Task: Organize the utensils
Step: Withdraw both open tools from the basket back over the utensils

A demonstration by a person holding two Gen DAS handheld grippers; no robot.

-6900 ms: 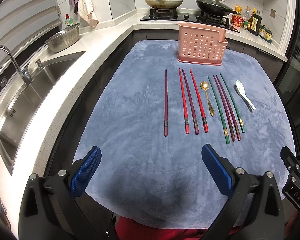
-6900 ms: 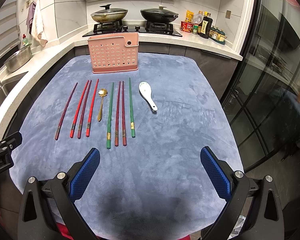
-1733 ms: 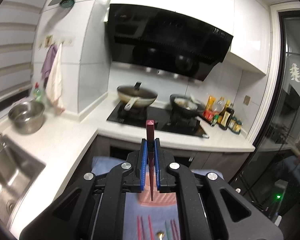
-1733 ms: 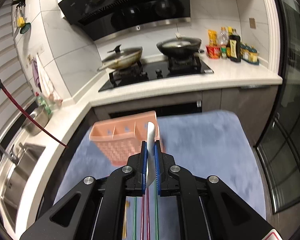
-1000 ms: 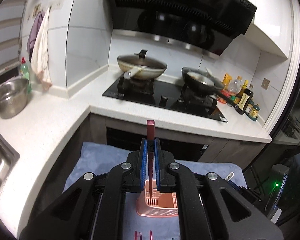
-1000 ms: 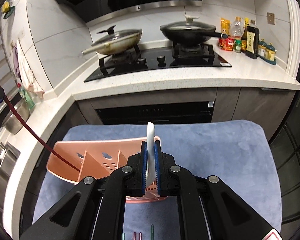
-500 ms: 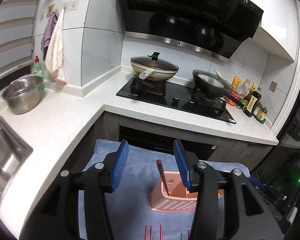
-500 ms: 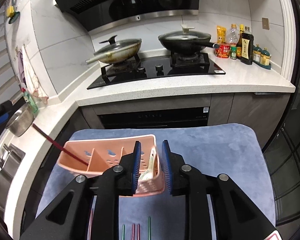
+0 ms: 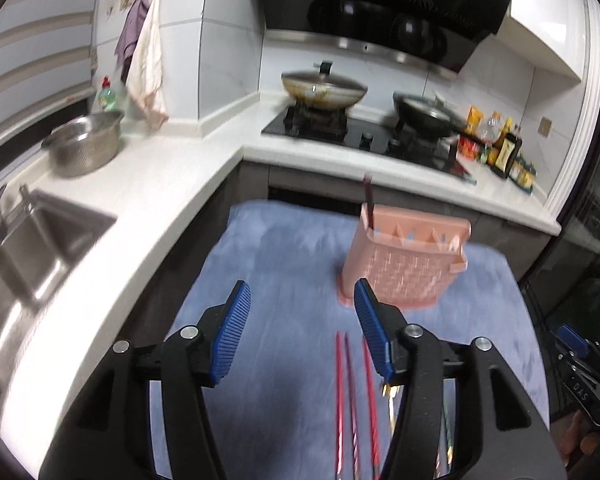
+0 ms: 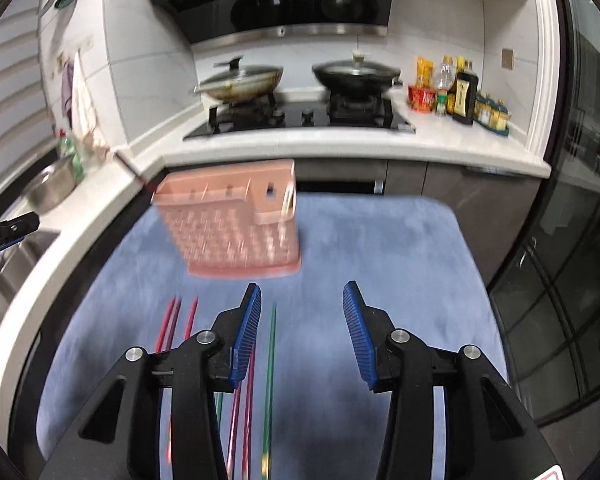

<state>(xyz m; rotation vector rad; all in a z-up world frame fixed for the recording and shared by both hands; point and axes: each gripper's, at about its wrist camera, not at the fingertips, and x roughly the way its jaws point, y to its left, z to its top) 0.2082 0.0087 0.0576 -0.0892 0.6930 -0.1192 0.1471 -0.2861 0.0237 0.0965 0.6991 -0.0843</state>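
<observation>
1. Widest of all, the white speckled stone counter (image 9: 148, 184) runs in an L around the corner, smooth and glossy, with a steel sink (image 9: 28, 248) sunk into its left side
2. Over the work surface lies the blue-grey cloth (image 10: 380, 248), soft and napped like suede, its pile brushed into darker and lighter patches
3. At the back, two round lidded woks (image 10: 240, 80) sit on a flat black glass hob, under a dark slanted hood
4. And here's the pink plastic caddy (image 9: 404, 268), boxy, its front wall punched with rows of small slots, standing at the far end of the cloth; thin dividers split its open top into compartments
5. Left gripper (image 9: 302, 330): ribbed blue pads on black plastic arms, jaws have just been opening, standing apart now with only cloth between them – released
6. Right gripper (image 10: 300, 334): same build, jaws have just been opening too, nothing between the pads – let go
7. One dark red chopstick (image 9: 369, 200) pokes up slanted from the caddy's left-end compartment, slim and square-topped
8. In the right-end pocket a pale handle shows at the rim in the right wrist view; too blurred to name
9. Still on the cloth in front of the caddy: thin lacquered red chopsticks (image 9: 340, 380) and green chopsticks (image 10: 270, 360), lying roughly parallel, plus a gold spoon (image 9: 390, 394) half hidden behind the left gripper's pad
</observation>
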